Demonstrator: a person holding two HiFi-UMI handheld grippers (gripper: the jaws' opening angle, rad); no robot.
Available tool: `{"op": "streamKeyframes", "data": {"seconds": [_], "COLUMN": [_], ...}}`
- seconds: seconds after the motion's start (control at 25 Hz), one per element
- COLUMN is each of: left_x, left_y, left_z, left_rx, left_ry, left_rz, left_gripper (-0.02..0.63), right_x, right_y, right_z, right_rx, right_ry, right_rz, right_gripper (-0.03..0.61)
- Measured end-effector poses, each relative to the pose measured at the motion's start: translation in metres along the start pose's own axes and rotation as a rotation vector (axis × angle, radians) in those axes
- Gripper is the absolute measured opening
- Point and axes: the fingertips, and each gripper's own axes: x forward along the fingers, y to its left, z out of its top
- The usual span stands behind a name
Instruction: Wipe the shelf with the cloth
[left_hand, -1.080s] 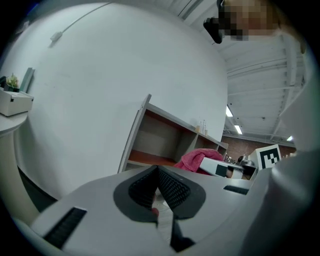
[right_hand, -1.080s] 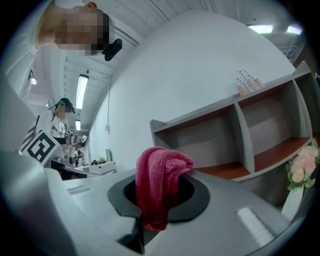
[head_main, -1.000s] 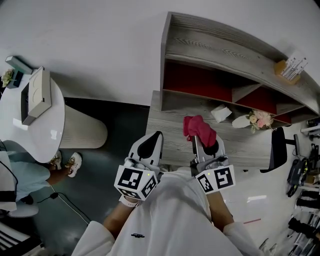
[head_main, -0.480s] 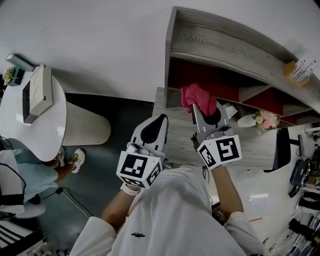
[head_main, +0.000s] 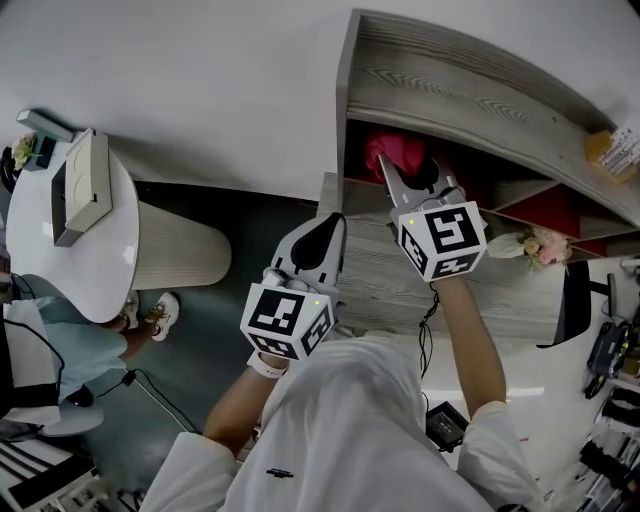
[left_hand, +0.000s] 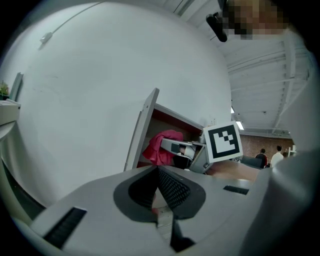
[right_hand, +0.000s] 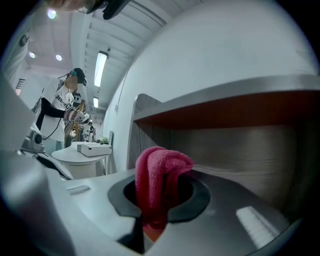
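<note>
A grey wood-grain shelf unit (head_main: 450, 85) with a red back panel stands against the white wall. My right gripper (head_main: 408, 168) is shut on a pink cloth (head_main: 393, 150) and holds it inside the upper left compartment, at its mouth. In the right gripper view the pink cloth (right_hand: 159, 180) bulges up between the jaws, facing the compartment's grey inner wall (right_hand: 220, 150). My left gripper (head_main: 322, 238) hangs lower, over the unit's left edge, shut with nothing in it. The left gripper view shows the cloth (left_hand: 159, 148) and the right gripper (left_hand: 186, 148) inside the compartment.
A lower shelf board (head_main: 385, 280) runs to the right, with a white vase of pink flowers (head_main: 535, 245) on it. A holder of pens (head_main: 620, 150) stands on the top board. A round white table (head_main: 75, 255) with a box stands at the left. A person (right_hand: 62, 107) stands beyond it.
My right gripper has risen from the lower shelf board and carried the pink cloth up into the upper left compartment. The left gripper has stayed low and shifted slightly right.
</note>
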Motion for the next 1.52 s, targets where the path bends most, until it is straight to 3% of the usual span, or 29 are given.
{"op": "streamKeyframes", "data": {"seconds": [0.32, 0.48, 0.68, 0.92, 1.32, 1.52], "left_x": [0.007, 0.008, 0.005, 0.005, 0.002, 0.002], "left_y": [0.005, 0.011, 0.017, 0.014, 0.0, -0.015], "left_z": [0.002, 0.001, -0.003, -0.006, -0.008, -0.011], "left_rx": [0.008, 0.007, -0.007, -0.008, 0.004, 0.009], "left_ry": [0.001, 0.006, 0.015, 0.027, 0.027, 0.033], "left_rz": [0.017, 0.025, 0.038, 0.032, -0.002, -0.036], "left_gripper": [0.006, 0.006, 0.006, 0.006, 0.006, 0.006], "right_x": [0.054, 0.072, 0.088, 0.093, 0.05, 0.014], "right_y": [-0.013, -0.017, -0.01, -0.028, -0.087, -0.129], "right_z": [-0.036, -0.059, -0.074, -0.095, -0.108, -0.114], "right_rx": [-0.08, -0.174, -0.198, -0.186, -0.141, -0.038], "right_ry": [0.161, 0.28, 0.358, 0.478, 0.591, 0.604], "right_rz": [0.049, 0.054, 0.122, 0.093, -0.097, -0.256], "right_gripper": [0.069, 0.071, 0.071, 0.071, 0.071, 0.071]}}
